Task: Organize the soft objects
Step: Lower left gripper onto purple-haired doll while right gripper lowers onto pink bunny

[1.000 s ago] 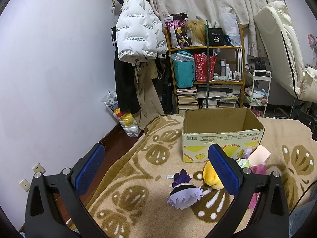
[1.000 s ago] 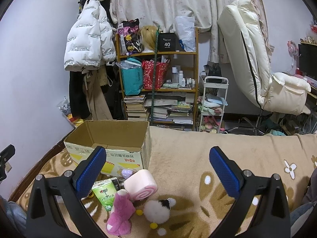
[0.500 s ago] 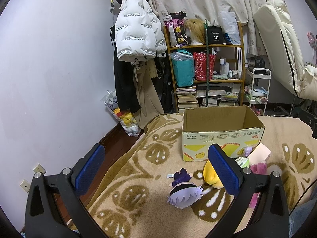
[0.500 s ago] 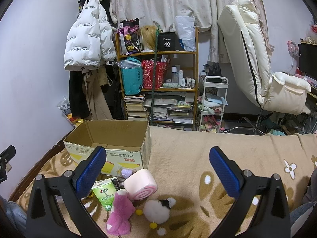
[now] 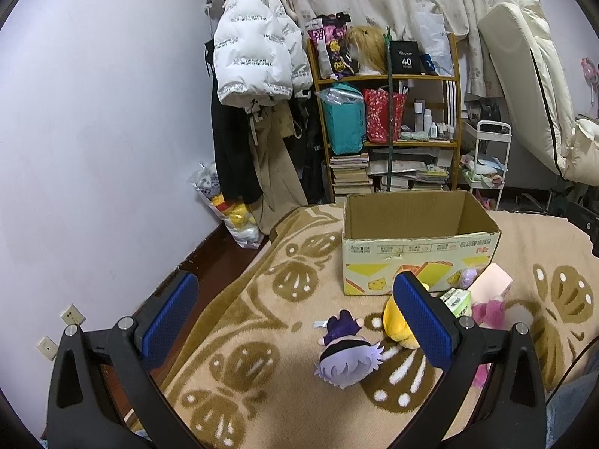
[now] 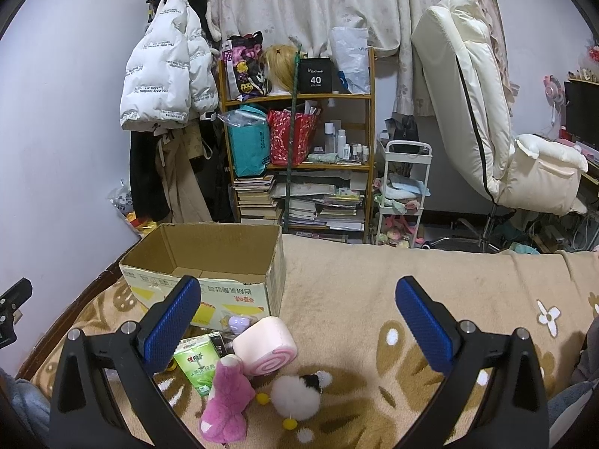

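An open cardboard box stands on a beige patterned blanket; it also shows in the right wrist view. In front of it lie a purple-haired doll, a yellow plush, a pink swirl-roll cushion, a pink plush, a white fluffy plush and a green carton. My left gripper is open and empty above the blanket, left of the doll. My right gripper is open and empty above the toys.
A cluttered wooden shelf and hanging coats stand behind the box. A cream reclining chair and a white cart are at the right. The blanket's left edge drops to the wooden floor.
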A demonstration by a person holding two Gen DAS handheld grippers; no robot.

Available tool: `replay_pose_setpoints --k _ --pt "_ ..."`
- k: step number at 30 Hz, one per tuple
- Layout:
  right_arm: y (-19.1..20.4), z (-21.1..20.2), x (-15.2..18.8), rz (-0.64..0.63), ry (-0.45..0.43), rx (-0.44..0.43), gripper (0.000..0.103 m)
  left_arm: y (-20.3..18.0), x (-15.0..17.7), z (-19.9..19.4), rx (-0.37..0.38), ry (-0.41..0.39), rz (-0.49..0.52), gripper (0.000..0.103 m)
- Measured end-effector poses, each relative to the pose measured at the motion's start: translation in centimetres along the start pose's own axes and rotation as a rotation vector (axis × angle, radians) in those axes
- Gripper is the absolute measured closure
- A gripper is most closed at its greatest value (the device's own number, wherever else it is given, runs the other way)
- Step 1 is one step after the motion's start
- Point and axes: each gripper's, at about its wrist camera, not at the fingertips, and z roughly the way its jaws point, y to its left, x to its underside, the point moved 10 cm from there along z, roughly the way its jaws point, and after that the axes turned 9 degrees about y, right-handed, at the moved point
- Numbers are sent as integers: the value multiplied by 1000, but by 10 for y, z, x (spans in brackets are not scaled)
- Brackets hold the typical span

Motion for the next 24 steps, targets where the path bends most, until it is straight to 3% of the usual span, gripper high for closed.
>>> replay_pose_setpoints --k 7,15,24 --pt "3 10 8 -14 16 18 0 -3 4 10 27 39 10 1" --pt "18 33 16 -56 114 -4 0 -12 11 38 22 120 29 1" --pt "36 68 30 -76 215 -24 0 -29 25 86 63 271 35 1"
